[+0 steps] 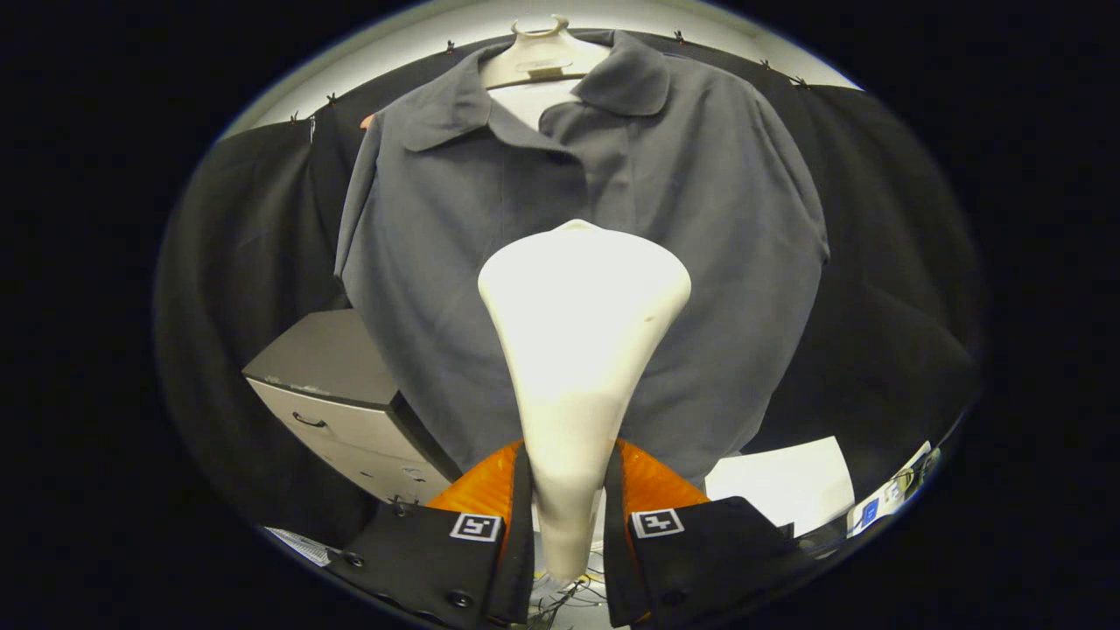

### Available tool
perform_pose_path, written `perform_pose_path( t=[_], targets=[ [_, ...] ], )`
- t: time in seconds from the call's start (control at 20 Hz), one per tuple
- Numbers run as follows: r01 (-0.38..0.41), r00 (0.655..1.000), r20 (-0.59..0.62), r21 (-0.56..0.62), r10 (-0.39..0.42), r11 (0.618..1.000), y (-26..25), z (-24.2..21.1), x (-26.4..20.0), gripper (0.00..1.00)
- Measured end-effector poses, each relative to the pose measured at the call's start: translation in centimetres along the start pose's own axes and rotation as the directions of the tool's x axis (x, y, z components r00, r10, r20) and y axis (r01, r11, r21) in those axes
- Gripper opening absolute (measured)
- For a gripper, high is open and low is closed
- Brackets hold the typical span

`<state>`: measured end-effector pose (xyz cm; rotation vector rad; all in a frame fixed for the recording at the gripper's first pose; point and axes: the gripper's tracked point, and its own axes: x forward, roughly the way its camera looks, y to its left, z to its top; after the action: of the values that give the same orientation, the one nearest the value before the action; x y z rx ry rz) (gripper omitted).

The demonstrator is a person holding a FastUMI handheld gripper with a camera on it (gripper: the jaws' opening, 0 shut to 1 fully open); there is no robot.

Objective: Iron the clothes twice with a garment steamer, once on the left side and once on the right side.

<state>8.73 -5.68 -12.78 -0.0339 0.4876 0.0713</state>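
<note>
A grey collared shirt (700,262) hangs on a pale hanger (542,57) in front of the dark booth wall. My gripper (567,477) is shut on the narrow handle of a white garment steamer (582,350). Both fingers (499,486) press on the handle from either side. The steamer's wide head points up and forward, at the middle of the shirt's front, roughly chest to belly height. Whether the head touches the fabric I cannot tell.
A grey drawer cabinet (341,402) stands low to the left of the shirt. A white sheet or board (787,486) lies low to the right, with small items (884,507) beside it. Cables (560,595) show beneath the fingers.
</note>
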Motion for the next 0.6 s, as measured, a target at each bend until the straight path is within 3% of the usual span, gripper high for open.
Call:
perform_pose_path(
  t=[0.3,0.6],
  targets=[
    [0.055,0.993,0.101,0.011,-0.056,0.998,-3.5,6.6,-1.3,0.4],
    [0.101,0.989,0.108,0.028,-0.103,0.995,-7.4,8.2,0.6,0.4]
  ],
)
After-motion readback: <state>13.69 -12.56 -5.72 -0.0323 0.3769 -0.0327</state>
